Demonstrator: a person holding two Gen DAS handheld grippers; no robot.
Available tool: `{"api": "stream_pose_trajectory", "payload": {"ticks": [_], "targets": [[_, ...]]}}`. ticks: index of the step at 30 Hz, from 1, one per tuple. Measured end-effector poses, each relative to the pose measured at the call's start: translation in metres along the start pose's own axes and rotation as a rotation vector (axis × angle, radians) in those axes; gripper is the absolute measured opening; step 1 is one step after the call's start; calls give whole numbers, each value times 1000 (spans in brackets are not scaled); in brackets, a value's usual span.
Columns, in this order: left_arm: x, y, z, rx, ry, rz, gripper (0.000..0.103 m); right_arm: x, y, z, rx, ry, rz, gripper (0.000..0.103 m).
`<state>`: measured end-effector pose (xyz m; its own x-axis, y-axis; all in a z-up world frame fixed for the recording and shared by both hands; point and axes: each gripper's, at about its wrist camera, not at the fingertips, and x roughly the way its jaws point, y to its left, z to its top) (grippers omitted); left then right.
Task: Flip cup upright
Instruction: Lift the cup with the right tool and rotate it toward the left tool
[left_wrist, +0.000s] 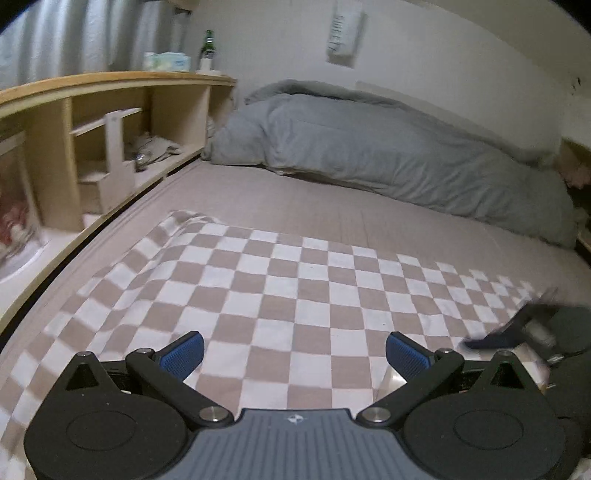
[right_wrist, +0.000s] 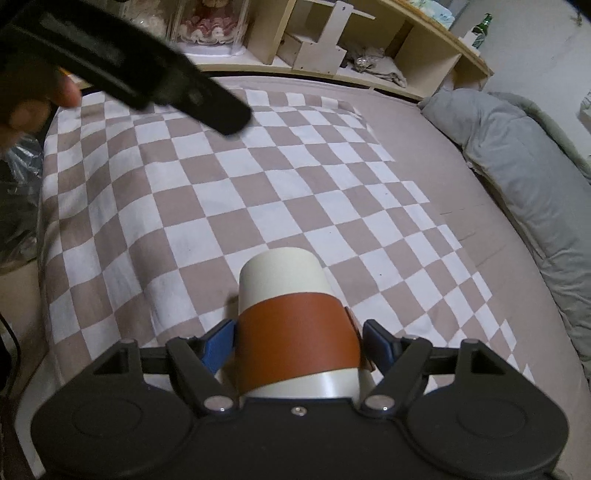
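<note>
Right gripper (right_wrist: 299, 343) straddles cream cup (right_wrist: 295, 317), pads flanking brown sleeve (right_wrist: 295, 347), contact unclear; slip risk mid-flip. Left gripper (left_wrist: 294, 354) wide, empty over checkered blanket (left_wrist: 295, 280).

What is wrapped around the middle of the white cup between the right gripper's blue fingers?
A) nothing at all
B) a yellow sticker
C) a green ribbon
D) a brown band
D: in the right wrist view the cup wears a brown band around its middle, and the right gripper has its blue fingers on either side of that band.
</note>
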<state>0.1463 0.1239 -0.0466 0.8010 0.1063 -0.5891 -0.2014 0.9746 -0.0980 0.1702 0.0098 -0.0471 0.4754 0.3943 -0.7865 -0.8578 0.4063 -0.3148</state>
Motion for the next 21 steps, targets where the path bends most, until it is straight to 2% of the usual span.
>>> {"api": "stream_pose_trajectory", "payload": {"ticks": [1,3,7,11,15,18,21], "targets": [[7,-4,0,19,0,-1,103,3,5,3,2,-15,-32,93],[20,-11,1,47,2,-13,103,-8,4,1,20,-69,-98,100],[41,-26,5,101,3,-65,103,-32,-6,-6,156,-88,-120,101],[59,-39,5,174,1,-48,103,-47,-3,-24,268,-69,-127,101],[76,-43,2,197,61,-29,103,-42,12,-40,292,-25,-142,101],[78,-43,-2,185,83,-7,103,-29,21,-47,245,32,-177,99],[75,-41,-3,189,91,-16,103,-21,8,-51,283,55,-227,99]]}}
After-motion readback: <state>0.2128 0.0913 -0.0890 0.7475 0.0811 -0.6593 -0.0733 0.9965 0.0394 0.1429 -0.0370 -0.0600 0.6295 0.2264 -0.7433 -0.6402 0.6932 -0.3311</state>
